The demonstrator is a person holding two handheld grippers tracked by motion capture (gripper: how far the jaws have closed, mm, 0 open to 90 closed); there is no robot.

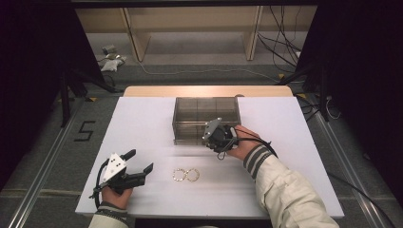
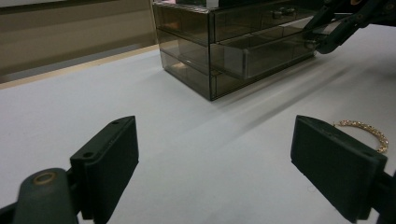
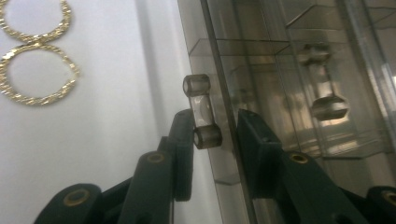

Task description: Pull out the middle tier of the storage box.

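Observation:
A smoky clear box of drawers (image 1: pixel 190 114) stands mid-table. One lower drawer (image 2: pixel 261 56) juts out a little from its front. My right gripper (image 3: pixel 212 126) is at that front, its jaws closed on the drawer's clear handle (image 3: pixel 201 112) and the front panel behind it; from above the same gripper (image 1: pixel 216 138) sits against the box. Two gold ring-shaped bracelets (image 1: pixel 186 175) lie side by side on the white table (image 1: pixel 142 123). My left gripper (image 1: pixel 140 160) hovers to their left, open, with nothing between its pads (image 2: pixel 112 158).
The white sheet covers a wooden table whose far edge (image 1: pixel 204 90) shows behind the box. Cables and wooden frames lie on the floor beyond. One bracelet's edge (image 2: pixel 369 130) lies just past my left gripper's right jaw.

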